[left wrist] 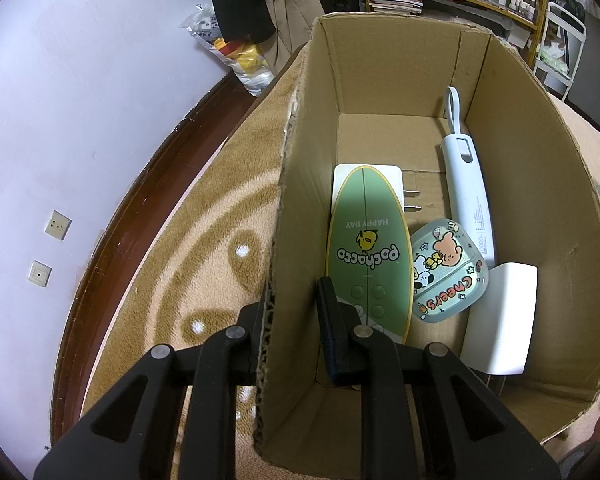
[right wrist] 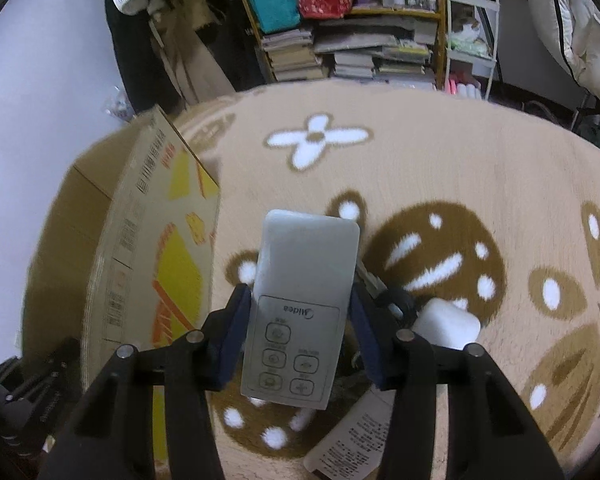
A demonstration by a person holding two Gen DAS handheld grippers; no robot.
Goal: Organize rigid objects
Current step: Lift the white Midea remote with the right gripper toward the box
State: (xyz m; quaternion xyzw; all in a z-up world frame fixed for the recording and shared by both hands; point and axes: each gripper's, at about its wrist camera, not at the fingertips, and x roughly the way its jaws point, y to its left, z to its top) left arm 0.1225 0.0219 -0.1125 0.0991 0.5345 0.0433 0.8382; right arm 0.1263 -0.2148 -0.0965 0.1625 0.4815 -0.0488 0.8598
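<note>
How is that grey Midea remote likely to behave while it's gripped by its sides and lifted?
The grey Midea remote looks like a rigid plastic slab, so it should stay straight. Its smooth sides may slip between the right hand-held gripper's pads. Most of its length sticks out past them, so it could tilt forward. Probably light for its size.

Pale lilac-white wall with two square beige sockets, dark brown wooden skirting at its foot. Tan fleece rug with brown and white flower pattern covers floor. Yellow-framed shelf unit holds stacked books; white metal trolley beside it.
</note>
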